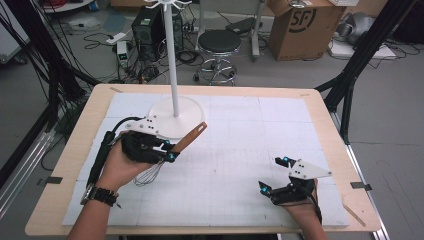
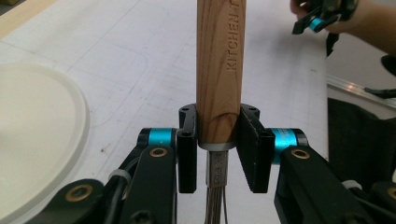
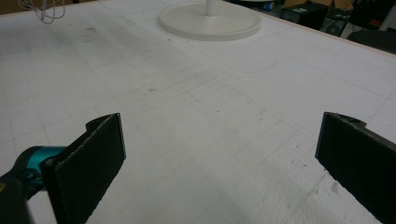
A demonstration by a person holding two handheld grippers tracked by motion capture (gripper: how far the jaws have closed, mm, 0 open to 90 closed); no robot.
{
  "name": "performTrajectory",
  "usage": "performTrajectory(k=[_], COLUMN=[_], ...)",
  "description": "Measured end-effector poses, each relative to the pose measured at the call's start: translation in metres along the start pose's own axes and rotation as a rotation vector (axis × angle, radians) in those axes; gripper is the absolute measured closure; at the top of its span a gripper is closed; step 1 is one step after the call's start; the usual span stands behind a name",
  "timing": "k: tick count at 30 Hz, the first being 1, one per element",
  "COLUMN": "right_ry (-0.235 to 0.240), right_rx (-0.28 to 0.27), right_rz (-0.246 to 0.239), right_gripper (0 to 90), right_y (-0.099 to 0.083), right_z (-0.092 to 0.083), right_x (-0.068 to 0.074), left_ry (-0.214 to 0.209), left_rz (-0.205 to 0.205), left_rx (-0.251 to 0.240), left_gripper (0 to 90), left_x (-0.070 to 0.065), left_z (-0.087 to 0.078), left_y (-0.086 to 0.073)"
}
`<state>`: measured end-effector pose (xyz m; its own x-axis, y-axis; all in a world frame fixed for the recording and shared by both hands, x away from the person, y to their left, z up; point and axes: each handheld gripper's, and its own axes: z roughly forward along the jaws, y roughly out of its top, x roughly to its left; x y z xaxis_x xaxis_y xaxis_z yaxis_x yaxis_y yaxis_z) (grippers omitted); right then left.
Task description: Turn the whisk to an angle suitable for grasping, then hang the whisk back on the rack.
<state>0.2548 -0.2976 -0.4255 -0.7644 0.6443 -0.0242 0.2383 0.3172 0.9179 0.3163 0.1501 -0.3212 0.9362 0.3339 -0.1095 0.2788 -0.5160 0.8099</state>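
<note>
A whisk with a wooden handle (image 1: 191, 136) and wire loops (image 1: 149, 175) is held above the white mat, handle pointing up and to the right. My left gripper (image 1: 169, 151) is shut on the handle's lower end; in the left gripper view the handle (image 2: 218, 70) sits clamped between both pads, wires (image 2: 215, 205) trailing below. A white stand with a round base (image 1: 192, 111) and thin pole (image 1: 171, 55) rises just behind the whisk. My right gripper (image 1: 274, 174) rests open near the front right, nothing between its pads (image 3: 91, 158); the stand base (image 3: 209, 21) lies far ahead.
A white gridded mat (image 1: 240, 150) covers the wooden table (image 1: 80, 145). Beyond the table stand a black stool (image 1: 219, 42), a cardboard box (image 1: 305, 22), a computer case (image 1: 147, 27) and black frame legs (image 1: 360, 55). The right hand's gripper (image 2: 322, 18) shows far off.
</note>
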Motion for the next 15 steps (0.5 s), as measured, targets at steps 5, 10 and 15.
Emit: performTrajectory(k=[5, 10, 15], right_ry=[0.0, -0.004, -0.004], right_rx=[0.005, 0.009, 0.006], right_rz=[0.003, 0.001, 0.0], right_gripper=[0.5, 0.4, 0.4], right_y=[0.0, 0.0, 0.0], right_z=[0.0, 0.002, 0.0], right_x=[0.001, 0.001, 0.001], left_ry=[-0.007, -0.01, -0.015], left_rz=[-0.002, -0.013, -0.028], left_rx=[-0.058, -0.095, -0.149], left_gripper=[70.7, 70.7, 70.7], left_x=[0.0, 0.0, 0.005], left_z=[-0.007, -0.012, -0.018], left_y=[0.002, 0.001, 0.001])
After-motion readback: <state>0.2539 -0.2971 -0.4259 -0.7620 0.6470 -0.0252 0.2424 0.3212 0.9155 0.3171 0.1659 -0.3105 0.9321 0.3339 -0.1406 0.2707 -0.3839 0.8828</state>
